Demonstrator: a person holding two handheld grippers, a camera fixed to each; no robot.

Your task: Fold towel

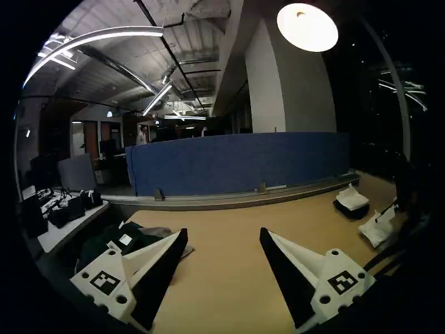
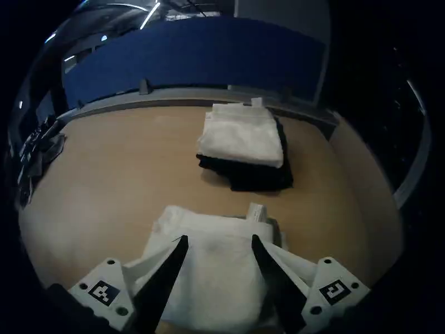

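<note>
Nearest the lens in the left gripper view, the left gripper (image 1: 223,230) stood wide open above the light wooden tabletop (image 1: 222,278). Its white, black-faced fingers (image 1: 158,264) held nothing. To its left, a dark crumpled cloth (image 1: 103,242) lay at the table's edge. A long blue fabric partition (image 1: 239,161) ran along the far side of the table, and a round white ceiling lamp (image 1: 307,26) was lit at upper right.

In the right gripper view, the right gripper (image 2: 219,237) was spread about as broadly. Its fingers reached out over a folded white towel (image 2: 217,284) lying flat on the tabletop just below the camera. No fold was pinched between them, and contact with the fabric could not be determined. Farther along the table, toward the right, a second folded white towel (image 2: 242,136) rested on a folded black towel (image 2: 261,177), near the partition.
</note>
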